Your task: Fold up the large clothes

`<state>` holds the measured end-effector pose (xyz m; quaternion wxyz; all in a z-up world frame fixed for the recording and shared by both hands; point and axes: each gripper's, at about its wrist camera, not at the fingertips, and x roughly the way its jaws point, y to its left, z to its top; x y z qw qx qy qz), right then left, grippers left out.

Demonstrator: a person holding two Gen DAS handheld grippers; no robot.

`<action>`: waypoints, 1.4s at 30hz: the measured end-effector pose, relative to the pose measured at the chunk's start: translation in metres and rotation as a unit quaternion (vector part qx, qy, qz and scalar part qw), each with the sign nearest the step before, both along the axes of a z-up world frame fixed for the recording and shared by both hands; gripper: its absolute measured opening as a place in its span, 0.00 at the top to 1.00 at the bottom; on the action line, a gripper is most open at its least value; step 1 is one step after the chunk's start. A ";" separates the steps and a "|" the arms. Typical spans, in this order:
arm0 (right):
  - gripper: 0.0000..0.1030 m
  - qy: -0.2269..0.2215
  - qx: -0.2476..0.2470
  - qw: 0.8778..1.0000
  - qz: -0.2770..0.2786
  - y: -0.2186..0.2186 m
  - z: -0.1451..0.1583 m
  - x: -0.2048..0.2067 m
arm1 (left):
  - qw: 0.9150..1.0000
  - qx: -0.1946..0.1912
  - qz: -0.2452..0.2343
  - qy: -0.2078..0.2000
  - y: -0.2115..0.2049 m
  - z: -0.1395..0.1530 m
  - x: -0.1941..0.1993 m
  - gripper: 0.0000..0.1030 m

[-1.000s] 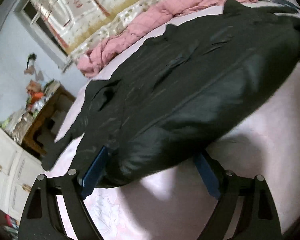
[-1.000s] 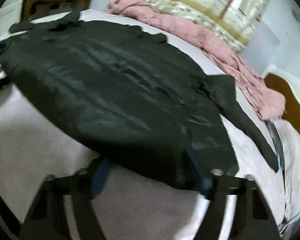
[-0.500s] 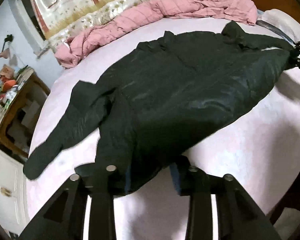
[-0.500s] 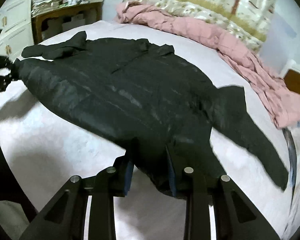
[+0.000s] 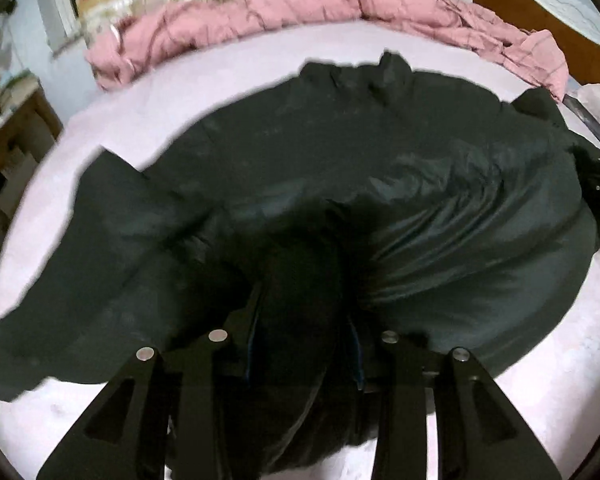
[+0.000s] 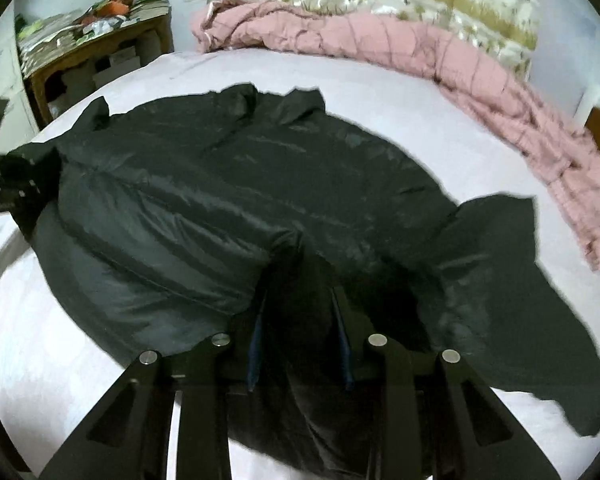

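Left wrist view shows your left gripper [image 5: 302, 332] closed on a thick bunch of the black jacket [image 5: 340, 184] at its near hem, and the padded cloth fills the gap between the jaws. In the right wrist view your right gripper [image 6: 298, 328] is clamped the same way on the hem at the other side. The jacket lies spread on the pale bed sheet [image 6: 400, 92], collar to the far side, one sleeve [image 6: 520, 300] spread to the right in that view. A pink quilt [image 6: 420, 56] is heaped along the far edge of the bed, near the collar but apart from it.

Several things could go wrong from here, in my judgement. The cloth looks smooth and shiny, so the bunch may slip out of one grip if you pull quickly, and then the hem falls unevenly. If one hand goes ahead of the other, the fold line will be slanted. The loose sleeves are not tucked in, so they may stick out from the folded body. If you carry the hem too far, it may land on the quilt.
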<state>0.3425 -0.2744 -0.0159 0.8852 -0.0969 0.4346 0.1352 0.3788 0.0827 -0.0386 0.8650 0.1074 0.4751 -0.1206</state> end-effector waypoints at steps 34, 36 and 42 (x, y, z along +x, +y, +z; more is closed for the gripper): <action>0.87 -0.033 0.145 0.967 -0.209 -0.091 -0.055 0.004 | 0.976 -0.069 0.168 -0.122 0.043 -0.017 -0.015 0.81; 0.87 -0.033 0.150 0.965 -0.212 -0.093 -0.059 0.002 | 0.978 -0.075 0.159 -0.115 0.043 -0.019 -0.015 0.83; 0.87 -0.084 0.116 0.967 -0.209 -0.082 -0.040 -0.018 | 0.966 -0.077 0.134 -0.208 0.035 0.005 -0.053 0.53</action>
